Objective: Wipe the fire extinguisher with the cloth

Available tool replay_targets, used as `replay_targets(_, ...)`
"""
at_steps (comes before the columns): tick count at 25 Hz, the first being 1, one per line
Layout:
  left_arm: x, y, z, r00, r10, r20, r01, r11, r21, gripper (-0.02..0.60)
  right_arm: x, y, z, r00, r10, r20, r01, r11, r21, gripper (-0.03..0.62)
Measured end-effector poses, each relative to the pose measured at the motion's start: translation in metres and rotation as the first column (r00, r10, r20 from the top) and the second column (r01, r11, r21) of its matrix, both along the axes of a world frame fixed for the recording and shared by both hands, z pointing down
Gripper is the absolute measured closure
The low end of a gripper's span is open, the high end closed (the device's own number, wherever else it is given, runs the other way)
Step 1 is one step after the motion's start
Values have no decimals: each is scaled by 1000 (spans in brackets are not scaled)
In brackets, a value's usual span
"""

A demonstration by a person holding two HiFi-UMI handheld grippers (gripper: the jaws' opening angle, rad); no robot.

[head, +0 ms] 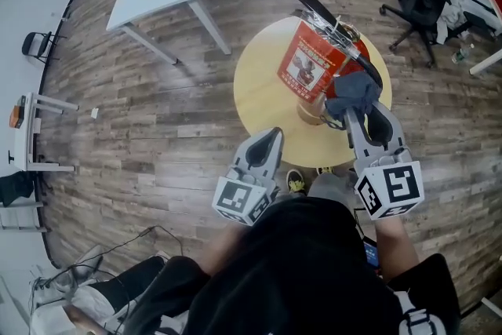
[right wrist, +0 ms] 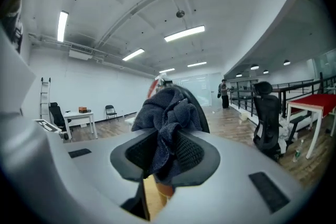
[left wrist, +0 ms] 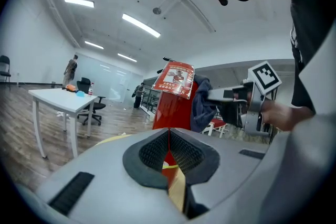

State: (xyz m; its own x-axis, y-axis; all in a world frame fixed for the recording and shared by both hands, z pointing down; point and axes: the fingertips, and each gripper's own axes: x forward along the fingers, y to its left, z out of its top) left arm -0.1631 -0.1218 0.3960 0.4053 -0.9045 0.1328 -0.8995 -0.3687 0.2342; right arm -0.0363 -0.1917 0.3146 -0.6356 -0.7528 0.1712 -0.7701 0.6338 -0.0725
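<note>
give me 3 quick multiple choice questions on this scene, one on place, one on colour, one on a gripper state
1. The fire extinguisher stands on: A a shelf; B the round table; C a cart.
2. The cloth is: A dark blue; B white; C yellow.
3. The left gripper is: A wide open; B shut on the cloth; C shut, empty.
Answers: 1 B, its base sits on the tabletop; 2 A, seen in the right gripper, which grips it; 3 C, its jaws meet with nothing between.

The head view looks steeply down from above the person, with the round tabletop (head: 259, 90) at centre. Each gripper view sits low and close, facing along its own fingers (left wrist: 152, 152). The left gripper view and head view share the fire extinguisher (head: 310, 63).
</note>
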Motion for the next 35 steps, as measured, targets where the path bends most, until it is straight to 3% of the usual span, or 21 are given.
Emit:
replay_targets(3, -6, -1, 2, 1000, -16, 7, 16, 1000, -12, 557, 7, -9, 69, 1000, 12, -2, -12, 989, -148, 500)
replay_targets(8, -13, -2, 2, 999, -34, 25, 34, 999, -23, 557, 10, -16, 171, 999, -6, -35, -2, 976, -216, 500)
replay_targets(13, -12, 1, 6, 998, -41, 38, 42, 999, -32, 557, 9, -16, 285, 995, -14, -98, -24, 925, -379, 500)
replay_targets(15, -12, 5, 6, 998, -44, 41, 45, 998, -40, 557, 7, -11, 325, 988, -30, -150, -42, 890, -454, 500)
replay_targets(18, -12, 11, 7, 998, -52, 41, 54, 998, -39, 558, -1, -9, 353, 988, -24, -154, -57, 862, -503, 500)
replay_targets(23, -18, 22, 11, 996, -81, 37, 82, 996, -38, 557, -13, 2, 346, 1000, 13, -5, -14, 800, -600, 500)
replay_targets(27, -21, 29, 9, 995, -98, 28, 99, 995, -30, 557, -17, 8, 295, 993, 48, 108, 22, 822, -569, 500)
replay_targets(31, -19, 32, 12, 996, -86, 25, 87, 996, -17, 557, -18, 8, 207, 954, 102, 282, 83, 815, -574, 500)
replay_targets(35, -13, 35, 11, 998, -66, 18, 66, 998, -12, 557, -22, 8, 102, 888, 130, 441, 170, 798, -578, 500)
